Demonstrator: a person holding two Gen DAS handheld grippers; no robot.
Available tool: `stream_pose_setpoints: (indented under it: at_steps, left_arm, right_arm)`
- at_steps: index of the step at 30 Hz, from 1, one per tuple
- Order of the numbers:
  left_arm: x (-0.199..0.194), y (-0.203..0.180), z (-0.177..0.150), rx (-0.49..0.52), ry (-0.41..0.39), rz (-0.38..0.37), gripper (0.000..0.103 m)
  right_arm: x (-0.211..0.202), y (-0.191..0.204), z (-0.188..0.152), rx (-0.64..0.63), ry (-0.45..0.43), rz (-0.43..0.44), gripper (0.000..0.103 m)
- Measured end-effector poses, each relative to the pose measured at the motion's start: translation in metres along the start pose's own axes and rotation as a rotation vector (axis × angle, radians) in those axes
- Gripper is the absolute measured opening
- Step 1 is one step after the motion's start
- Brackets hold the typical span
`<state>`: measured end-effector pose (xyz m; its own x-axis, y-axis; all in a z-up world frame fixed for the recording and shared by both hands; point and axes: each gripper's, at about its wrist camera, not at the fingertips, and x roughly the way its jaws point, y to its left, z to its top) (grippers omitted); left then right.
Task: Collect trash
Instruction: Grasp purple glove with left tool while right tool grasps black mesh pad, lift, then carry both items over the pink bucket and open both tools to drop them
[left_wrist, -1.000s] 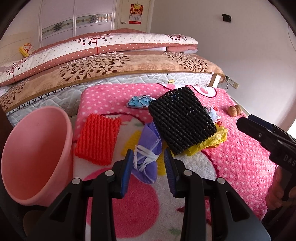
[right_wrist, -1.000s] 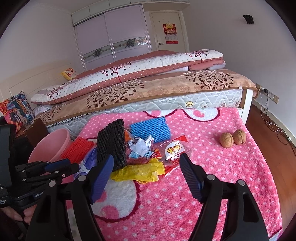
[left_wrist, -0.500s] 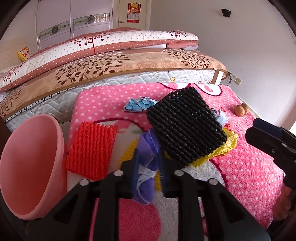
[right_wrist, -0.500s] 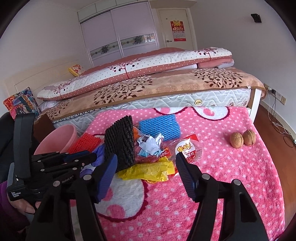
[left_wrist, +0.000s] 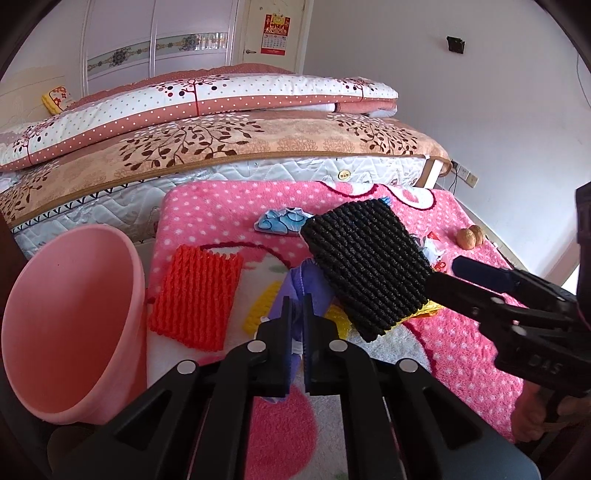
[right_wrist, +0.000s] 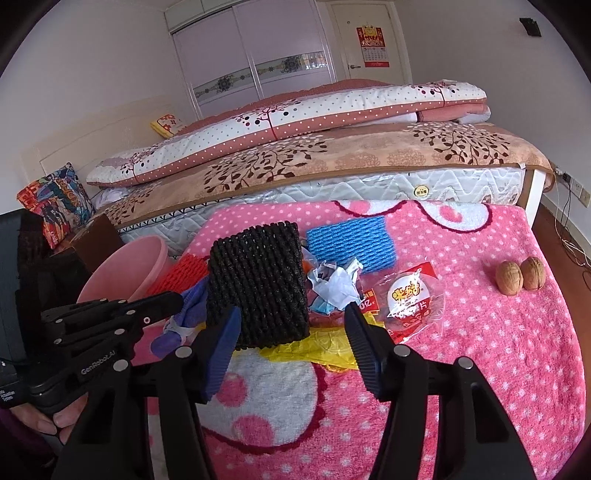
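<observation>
My left gripper (left_wrist: 296, 306) is shut on a purple face mask (left_wrist: 295, 286), which also shows in the right wrist view (right_wrist: 184, 314). A black foam net (left_wrist: 365, 269) leans on the mask and a yellow wrapper (right_wrist: 314, 343). My right gripper (right_wrist: 290, 321) is open and empty, just in front of the black net (right_wrist: 258, 284). An orange foam net (left_wrist: 197, 295) lies to the left, by the pink bin (left_wrist: 66, 325). A blue foam net (right_wrist: 351, 240), crumpled paper (right_wrist: 336, 284) and a snack packet (right_wrist: 406, 299) lie further back.
Two walnuts (right_wrist: 521, 275) sit on the pink dotted blanket (right_wrist: 498, 350) at the right. A bed with folded quilts (right_wrist: 332, 147) stands right behind the blanket. The right gripper's body (left_wrist: 517, 314) shows in the left wrist view.
My left gripper moved forward and closed on the purple mask. My right gripper came closer to the black net and the pile, still open.
</observation>
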<state>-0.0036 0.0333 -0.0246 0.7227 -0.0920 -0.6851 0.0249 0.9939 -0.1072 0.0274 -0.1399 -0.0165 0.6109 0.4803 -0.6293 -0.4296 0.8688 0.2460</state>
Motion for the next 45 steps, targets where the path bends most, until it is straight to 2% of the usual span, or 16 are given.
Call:
stream_pose_setpoints:
  at_steps: [2,5,7,9,17,24,32,35,40,45]
  left_arm:
    - [-0.003,0.0,-0.002,-0.001,-0.001,-0.001,0.004]
    - [-0.003,0.001,-0.004,-0.003,0.004,0.0,0.004]
    - [-0.003,0.001,-0.005,-0.008,0.008,-0.005,0.004]
    - [-0.005,0.001,-0.006,-0.008,0.005,-0.009,0.004]
    - [-0.022,0.005,-0.002,-0.026,-0.039,-0.021,0.004]
    - [-0.052,0.014,0.012,-0.045,-0.12,-0.004,0.004]
    - [-0.083,0.056,0.016,-0.128,-0.198,0.116,0.004]
    - [-0.091,0.072,0.014,-0.161,-0.207,0.155,0.004]
    - [-0.099,0.099,0.005,-0.165,-0.215,0.265,0.004]
    - [-0.101,0.126,-0.005,-0.198,-0.202,0.316,0.004]
  right_arm:
    - [0.005,-0.002,0.0,0.016,0.014,0.008,0.05]
    - [0.015,-0.003,0.001,0.033,0.046,0.021,0.038]
    - [0.019,-0.003,0.0,0.042,0.072,0.036,0.028]
    - [0.021,-0.003,-0.001,0.048,0.092,0.051,0.013]
    - [-0.014,0.004,0.01,0.025,-0.011,0.085,0.011]
    - [-0.035,0.007,0.026,0.031,-0.067,0.079,0.011]
    - [-0.02,0.045,0.048,-0.047,-0.047,0.14,0.011]
    - [-0.008,0.068,0.058,-0.088,-0.041,0.171,0.011]
    - [0.018,0.108,0.072,-0.12,-0.023,0.226,0.011]
    - [0.043,0.148,0.074,-0.181,0.015,0.244,0.011]
